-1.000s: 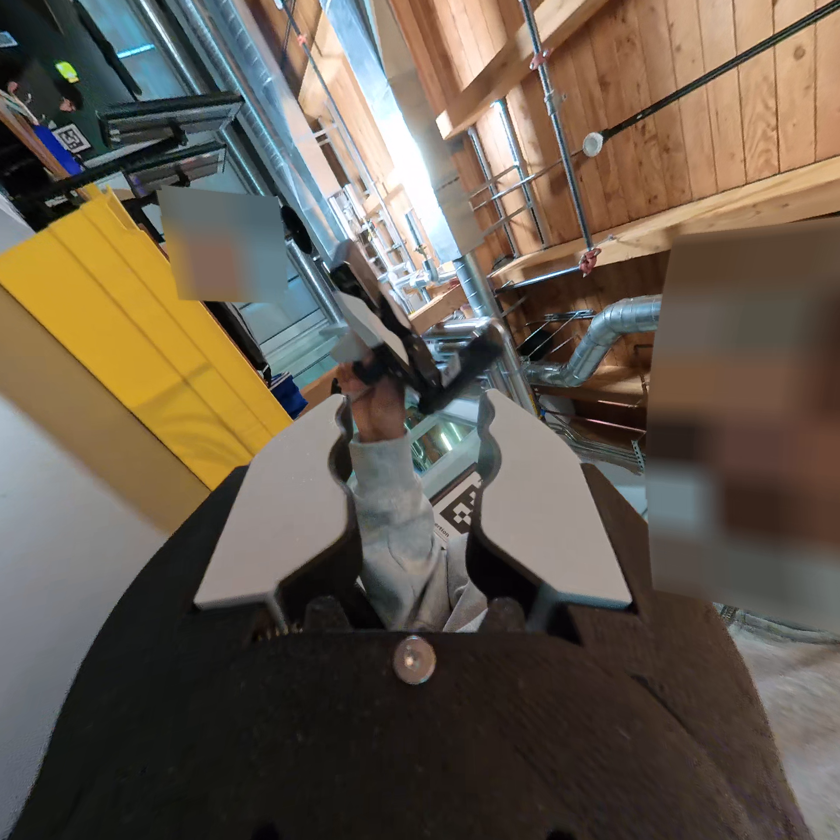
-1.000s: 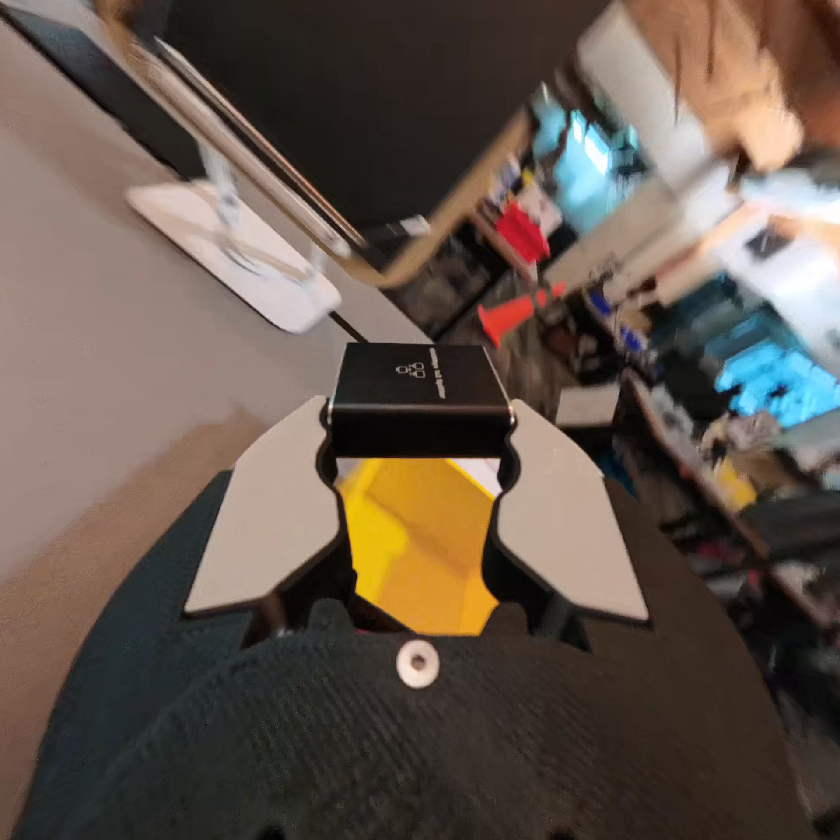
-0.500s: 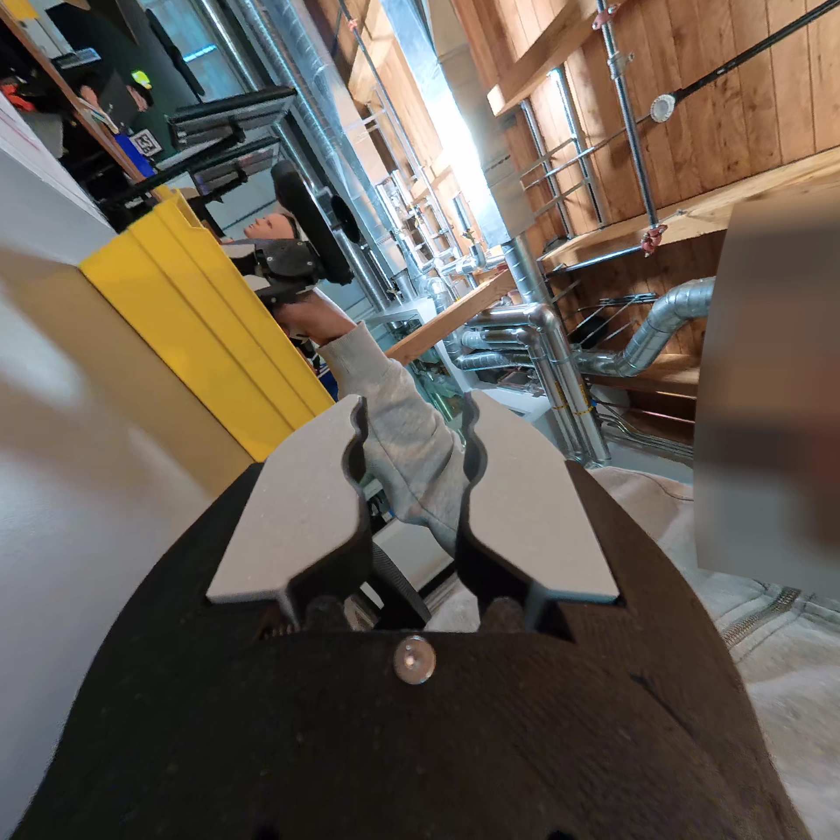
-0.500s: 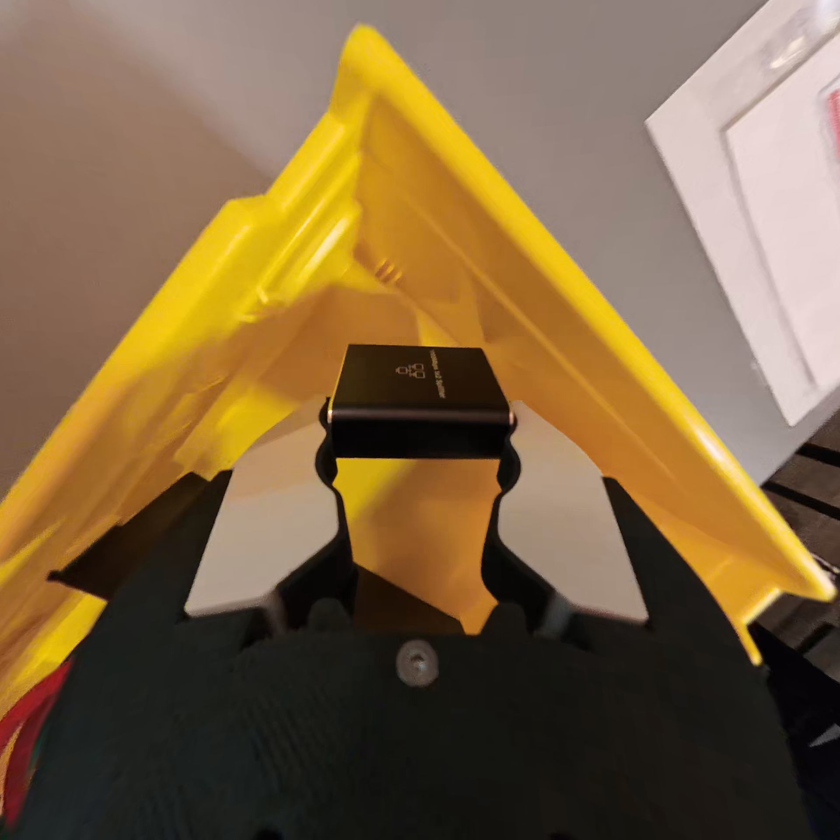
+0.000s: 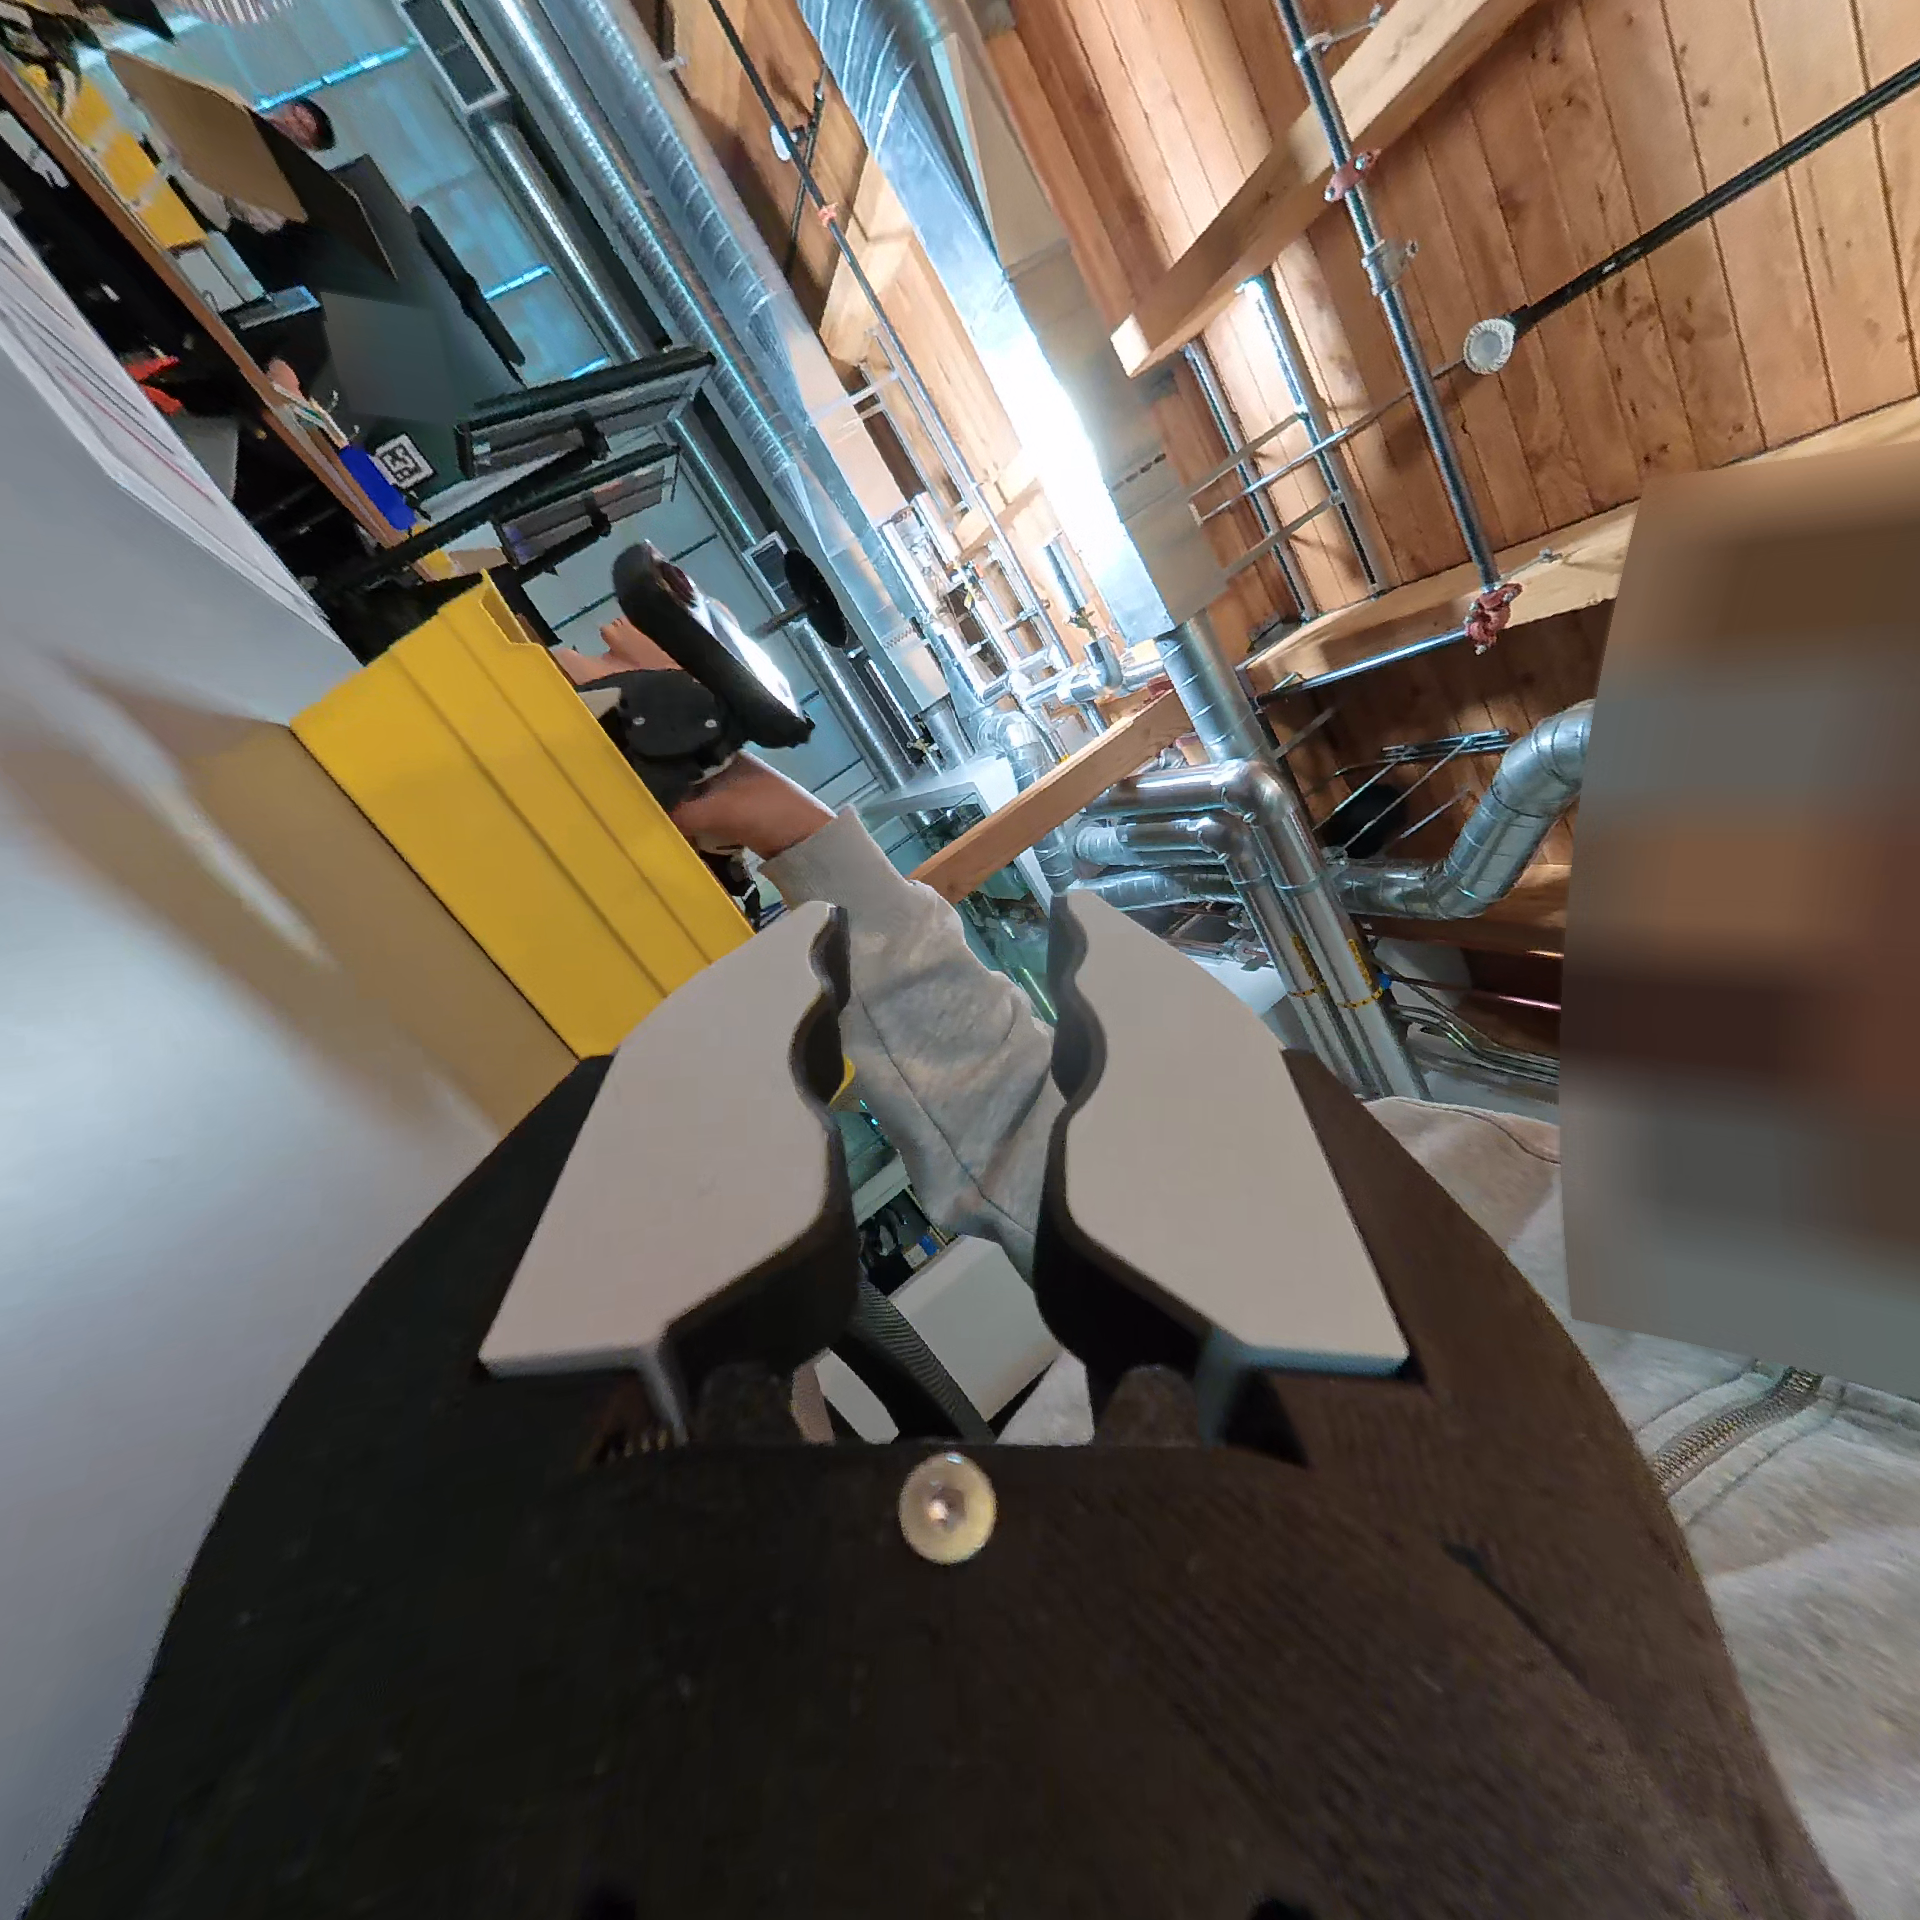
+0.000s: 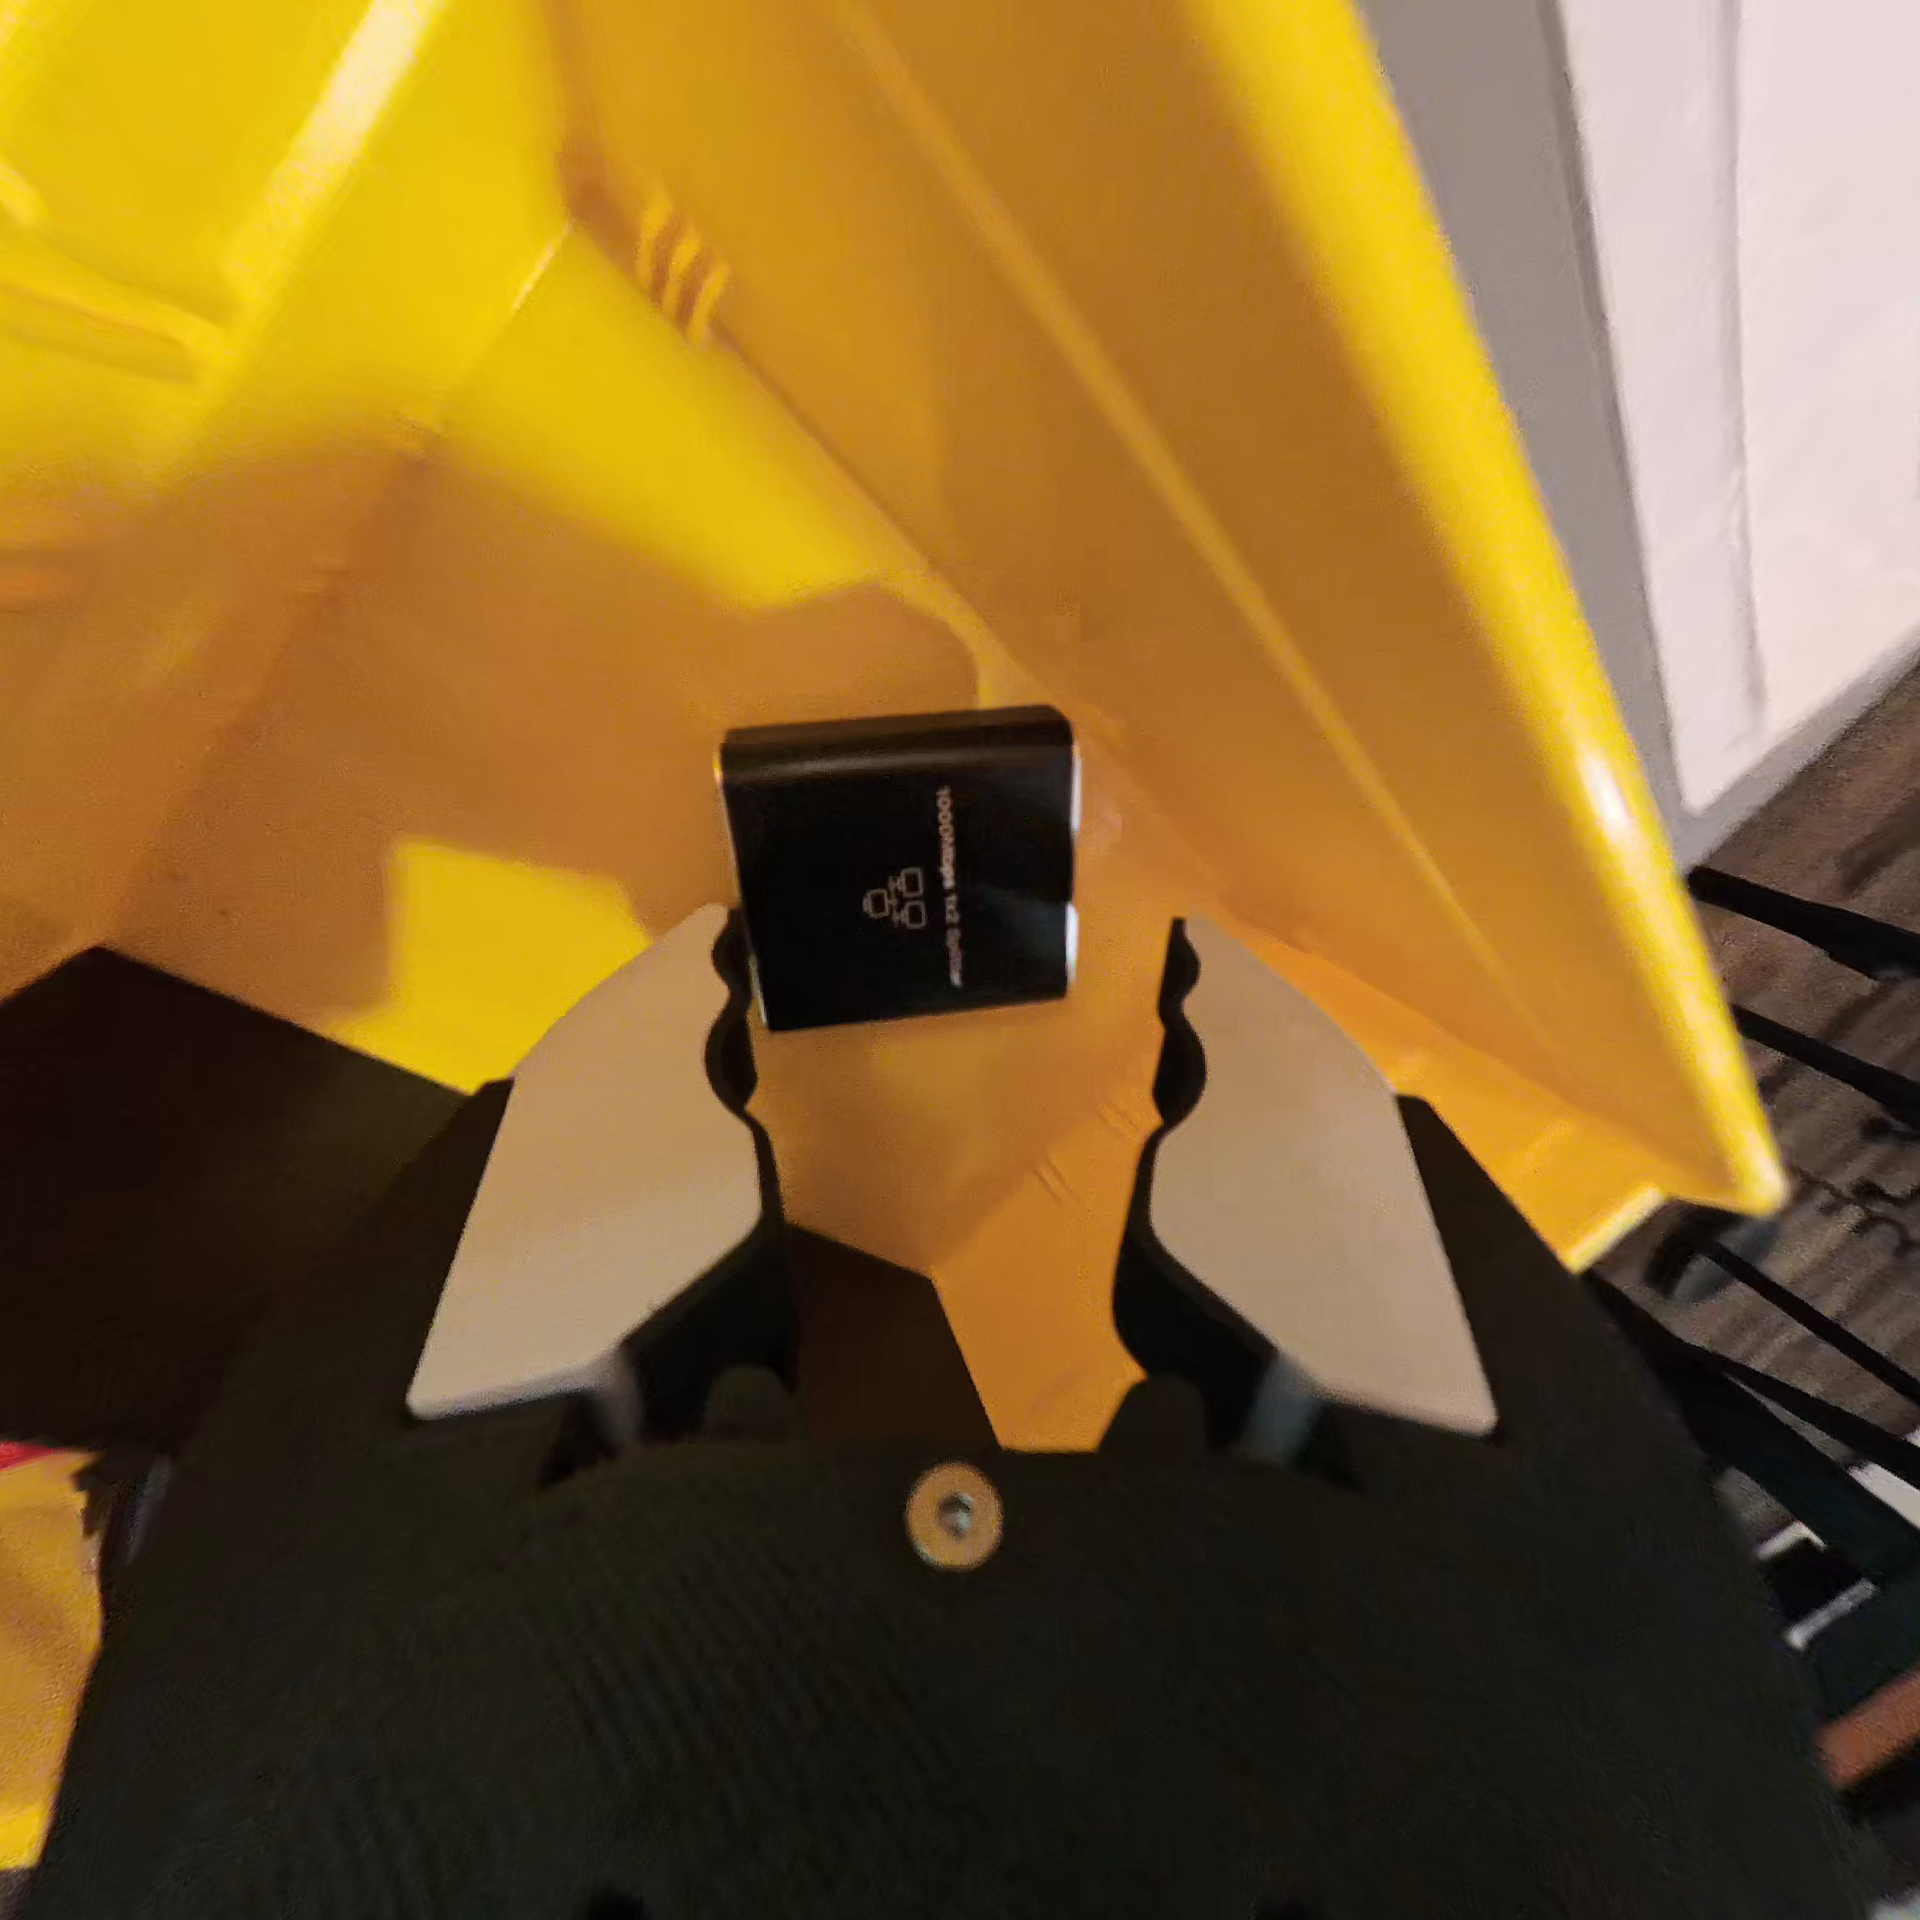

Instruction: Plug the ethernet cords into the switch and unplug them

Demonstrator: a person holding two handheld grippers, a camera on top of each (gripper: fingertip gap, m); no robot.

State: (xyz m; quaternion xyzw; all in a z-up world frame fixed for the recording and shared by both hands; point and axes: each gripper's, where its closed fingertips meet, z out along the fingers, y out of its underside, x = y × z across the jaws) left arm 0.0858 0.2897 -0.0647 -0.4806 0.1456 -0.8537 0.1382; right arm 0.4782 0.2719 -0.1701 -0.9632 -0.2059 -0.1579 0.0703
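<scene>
The black switch (image 6: 904, 862) is a small flat box that lies loose inside a yellow bin (image 6: 1299, 540), just past my right fingertips. My right gripper (image 6: 951, 925) is open. Its left finger is beside the switch's edge, and a gap shows on the right side. My left gripper (image 5: 945, 914) is open and empty and tilts up toward the ceiling. Beyond it, the right gripper (image 5: 696, 665) is held by a hand in a grey sleeve (image 5: 935, 1029) over the yellow bin (image 5: 499, 800). No ethernet cord is clearly in view.
The bin stands on a grey table (image 5: 156, 1195). A white sheet (image 6: 1787, 312) lies right of the bin, and dark floor with black legs (image 6: 1829, 1039) is below it. Wooden ceiling boards and metal pipes (image 5: 1278, 831) fill the left view's background.
My right gripper swung down into the yellow bin with the switch and opened. The switch now lies turned and loose in the bin. My left gripper tilted slightly and stayed open.
</scene>
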